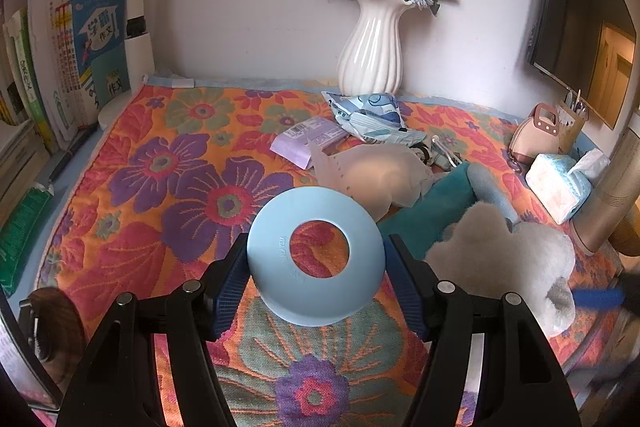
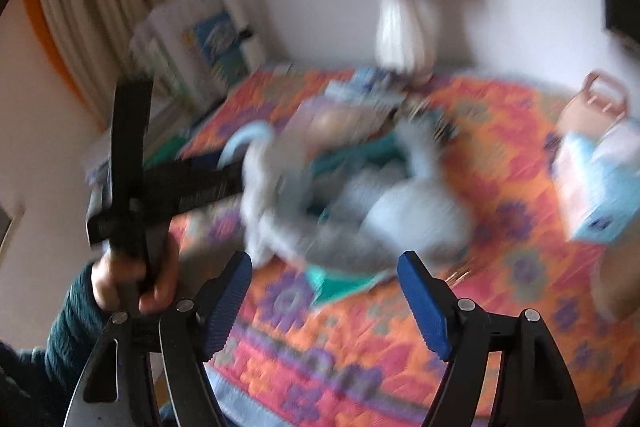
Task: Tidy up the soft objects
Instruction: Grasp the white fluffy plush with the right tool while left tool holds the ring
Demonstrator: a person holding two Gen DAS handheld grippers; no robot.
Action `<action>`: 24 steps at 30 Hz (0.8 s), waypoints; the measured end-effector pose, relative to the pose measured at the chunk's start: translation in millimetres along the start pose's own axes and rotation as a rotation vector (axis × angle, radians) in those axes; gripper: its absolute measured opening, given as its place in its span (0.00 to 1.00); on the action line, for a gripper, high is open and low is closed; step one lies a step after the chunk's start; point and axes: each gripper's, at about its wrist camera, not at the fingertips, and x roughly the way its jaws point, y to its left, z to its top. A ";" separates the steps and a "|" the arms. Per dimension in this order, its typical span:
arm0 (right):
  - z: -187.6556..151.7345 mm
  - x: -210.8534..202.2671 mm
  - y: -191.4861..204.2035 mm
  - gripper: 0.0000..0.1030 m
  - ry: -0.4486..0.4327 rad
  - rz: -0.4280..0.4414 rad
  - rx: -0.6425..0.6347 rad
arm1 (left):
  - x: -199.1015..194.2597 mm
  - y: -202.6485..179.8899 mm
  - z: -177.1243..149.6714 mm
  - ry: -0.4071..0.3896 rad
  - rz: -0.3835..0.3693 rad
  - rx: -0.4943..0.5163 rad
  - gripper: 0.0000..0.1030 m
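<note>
2 grippers are at work, and each needs different care from you. Your left gripper (image 1: 316,279) is clamped on the pale blue ring (image 1: 316,255), a pad pressing each side of its rim, and the ring hangs just above the flowered cloth (image 1: 160,211). Keep that grip steady and level; the ring looks pliable, so more squeeze would likely buckle it.

Your right gripper (image 2: 324,291) stands with its jaws apart and nothing between them, aimed down at the grey plush toy (image 2: 360,215) lying on the cloth near the middle of the table. The right wrist view is badly smeared, so you cannot judge the toy's outline from it. The left wrist view shows the toy (image 1: 500,259) sharply, resting partly on a teal cloth (image 1: 428,219) and just beside the ring.

To take the toy well, slow the hand first so the view clears. Aim for the thick body rather than a limb, since a thin floppy part would probably slip out or drag. Keep the jaws wide until both pads straddle the plush, then close gently until the fabric gives.

Mind the teal cloth underneath: pinch only the toy, or both may lift together. Keep clear of the tissue pack (image 2: 600,183) at the right edge.
</note>
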 end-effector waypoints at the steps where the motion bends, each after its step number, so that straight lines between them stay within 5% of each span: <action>1: -3.1 5.7 1.0 0.72 0.023 0.021 -0.001 | 0.1 -0.2 0.2 0.001 0.000 -0.001 0.62; 5: -3.3 29.6 6.5 0.72 0.102 0.047 -0.020 | 0.3 -0.5 0.3 0.001 0.000 -0.001 0.62; 9: 15.6 37.8 0.2 0.71 0.053 -0.060 -0.022 | 0.2 0.4 0.5 -0.001 0.000 -0.008 0.62; 11: 28.8 29.5 -19.8 0.71 -0.066 -0.227 0.037 | 0.1 1.6 0.4 -0.002 0.001 -0.014 0.62; 13: 36.4 24.0 -47.2 0.72 -0.089 -0.370 0.134 | -1.1 2.7 0.0 -0.006 0.000 -0.022 0.62; 17: 25.2 1.1 -53.0 0.72 -0.111 -0.144 0.191 | -0.2 8.8 1.4 0.000 -0.018 -0.051 0.62; 24: 5.0 9.6 26.8 0.72 -0.021 -0.073 -0.066 | 0.4 20.1 2.0 0.006 -0.055 -0.119 0.62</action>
